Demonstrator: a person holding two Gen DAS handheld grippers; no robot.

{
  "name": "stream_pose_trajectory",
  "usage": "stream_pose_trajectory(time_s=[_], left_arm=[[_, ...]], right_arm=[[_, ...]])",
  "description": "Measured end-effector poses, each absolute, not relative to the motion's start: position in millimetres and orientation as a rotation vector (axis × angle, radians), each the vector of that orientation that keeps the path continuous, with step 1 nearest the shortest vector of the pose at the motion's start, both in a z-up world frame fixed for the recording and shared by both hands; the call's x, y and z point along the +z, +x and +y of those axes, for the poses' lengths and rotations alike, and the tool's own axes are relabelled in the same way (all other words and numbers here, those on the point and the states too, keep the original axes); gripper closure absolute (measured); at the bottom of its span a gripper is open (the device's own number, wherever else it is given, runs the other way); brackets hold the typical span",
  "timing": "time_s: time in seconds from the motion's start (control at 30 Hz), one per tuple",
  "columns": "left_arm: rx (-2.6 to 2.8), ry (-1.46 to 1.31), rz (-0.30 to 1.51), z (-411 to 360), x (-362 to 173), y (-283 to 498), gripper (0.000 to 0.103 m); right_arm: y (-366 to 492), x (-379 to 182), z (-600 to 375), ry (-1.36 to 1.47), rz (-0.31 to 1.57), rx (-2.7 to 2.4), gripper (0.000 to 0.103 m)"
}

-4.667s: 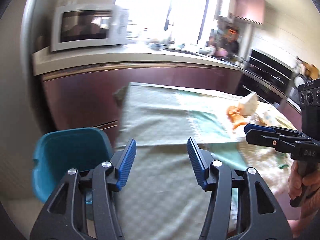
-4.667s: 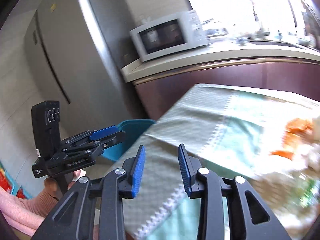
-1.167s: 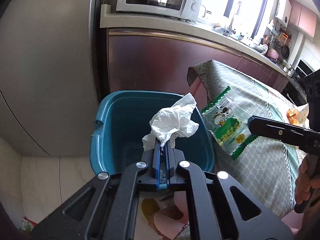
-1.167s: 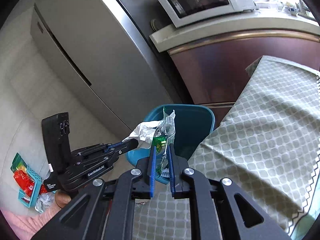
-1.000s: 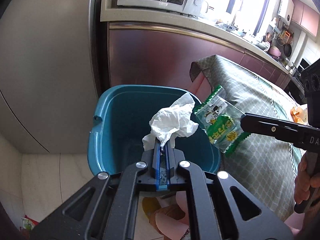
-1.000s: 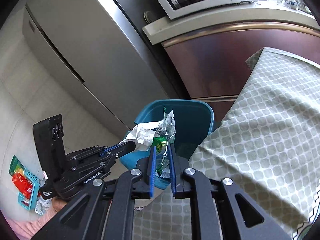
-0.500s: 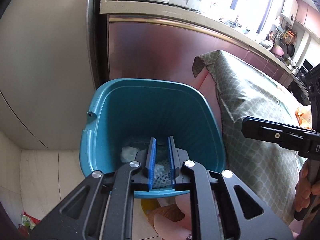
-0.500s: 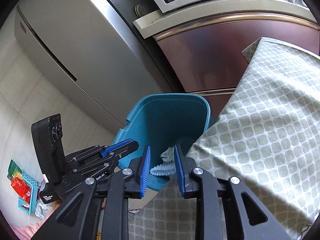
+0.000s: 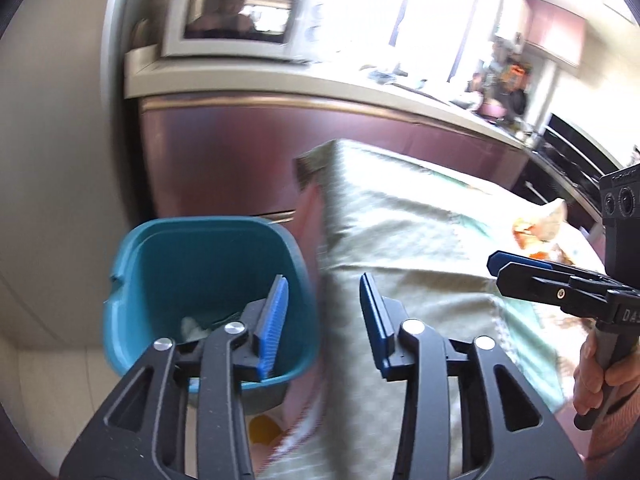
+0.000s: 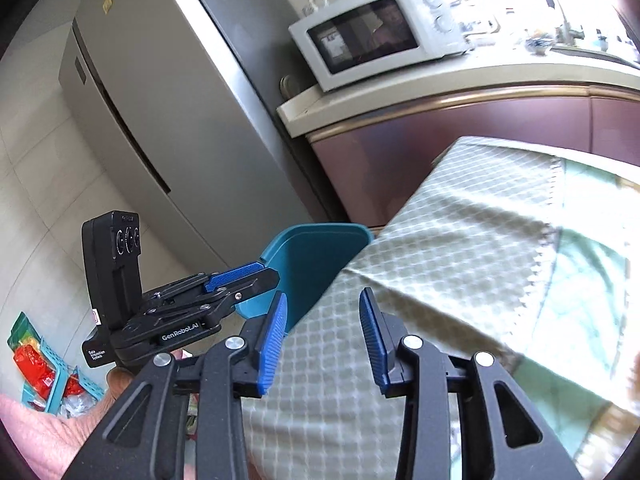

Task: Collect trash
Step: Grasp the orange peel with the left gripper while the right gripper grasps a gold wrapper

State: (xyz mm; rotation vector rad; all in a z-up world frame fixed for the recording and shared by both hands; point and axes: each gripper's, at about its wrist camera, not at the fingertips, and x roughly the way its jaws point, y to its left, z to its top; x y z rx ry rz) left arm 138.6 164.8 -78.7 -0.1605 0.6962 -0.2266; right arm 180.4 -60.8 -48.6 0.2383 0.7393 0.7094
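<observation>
The teal plastic square bin (image 9: 208,276) stands on the floor against the near corner of the bench, which is draped in a pale green patterned cloth (image 9: 420,264). Inside the bin, low against its bottom, lies a crumpled whitish scrap of trash (image 9: 192,325), partly hidden behind the left tongs' frame.

The left tongs (image 9: 322,312), black with blue ribbed pads, hover above the bin's bench-side rim; their jaws stand apart and are opening, with nothing between them. One pad (image 9: 274,320) shows over the bin's interior, the other over the cloth hanging beside the bin.

The right tongs (image 10: 322,336), of the same make, are on the bench side of the bin, over the draped cloth (image 10: 460,264) near the bin's rim (image 10: 320,230). Their jaws are also apart and opening, and empty. In the right wrist view the left tongs (image 10: 240,274) reach in from the left with their tips at the bin's rim.

Farther along the bench from the bin, orange and pale scraps (image 9: 538,226) lie on the cloth, blurred. Behind the bin rises a dark reddish cabinet front (image 9: 248,164) under a cream worktop that carries a white microwave oven (image 10: 376,34). To the bin's left stands a tall grey refrigerator (image 10: 160,92).
</observation>
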Motion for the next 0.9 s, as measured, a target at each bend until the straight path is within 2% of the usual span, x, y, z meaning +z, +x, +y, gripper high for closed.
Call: stream_pose_trajectory(time_s=[0.27, 0.57, 0.7, 0.9], left_arm=[[-0.415, -0.097, 0.673, 76, -60, 144, 0.061], [-0.591, 0.019, 0.707, -41, -65, 148, 0.057], [-0.641, 0.069, 0.720, -84, -71, 158, 0.057], [-0.663, 0.114, 0.737, -129, -75, 176, 0.057]], right_arm=[[133, -47, -160, 0.296, 0.670, 0.489, 0.063], [77, -67, -278, 0.422, 0.639, 0.174, 0.058], [54, -76, -321, 0.449, 0.630, 0.041, 0.051], [34, -100, -364, 0.525, 0.642, -0.079, 0.046]])
